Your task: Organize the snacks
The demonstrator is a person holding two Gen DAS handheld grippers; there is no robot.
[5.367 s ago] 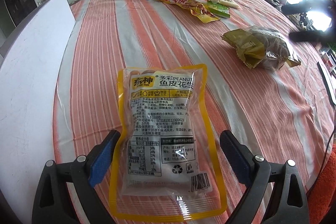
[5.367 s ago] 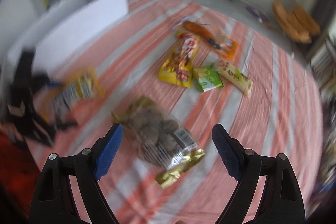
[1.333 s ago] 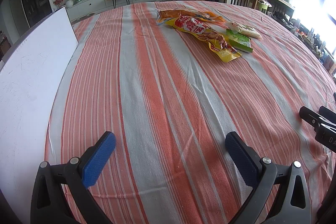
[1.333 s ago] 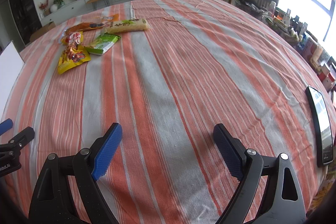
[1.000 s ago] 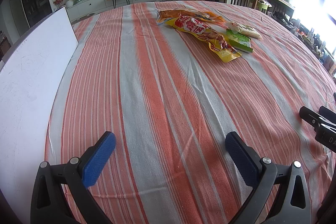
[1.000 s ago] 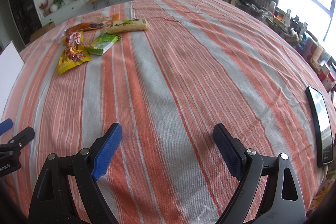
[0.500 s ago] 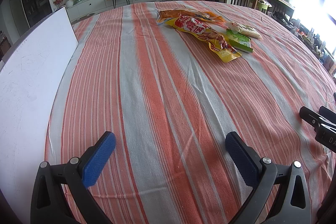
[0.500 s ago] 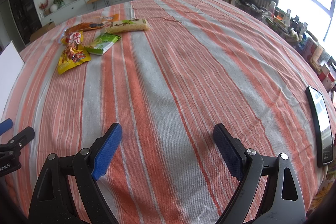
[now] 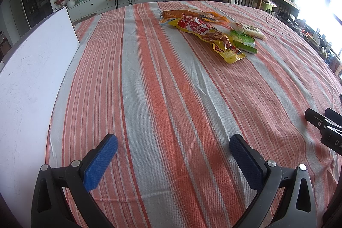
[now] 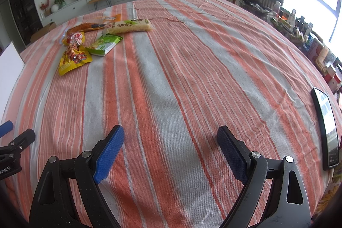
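At 6 o'clock in each wrist view, your own jaws: left gripper (image 9: 173, 158) spread wide, nothing between the pads, over bare striped tablecloth (image 9: 149, 89). Right gripper (image 10: 168, 152) likewise wide and empty. Both sit low near the table's near edge, side by side; the right one's tip shows at 3 o'clock in the left view, the left one's at 9 o'clock in the right view.

Step, as I judge it: between picks. Neither hand carries anything, so you're due to reach for the next snack.

The snacks all lie far off, grouped. In the left view, at 1 o'clock: yellow-red snack bag (image 9: 208, 33) nearest, green packet (image 9: 243, 41) touching its right side, pale rice-cracker pack (image 9: 249, 29) just behind that, orange bag (image 9: 190, 13) farthest, partly under the yellow one. In the right view the same cluster is at 11 o'clock: yellow-red snack bag (image 10: 73, 52), green packet (image 10: 104, 43), rice-cracker pack (image 10: 129, 26).

Next move calls for a long forward reach; the yellow-red bag looks the easiest first, being nearest and on top. Flat pouches, so come in low and pinch an edge.

Nothing blocks the path: open cloth between. White board (image 9: 27, 78) stands at 9 o'clock along the left edge; a phone (image 10: 326, 125) lies at 3 o'clock by the right edge, well apart from the snacks. Where the sorted snacks go isn't visible.
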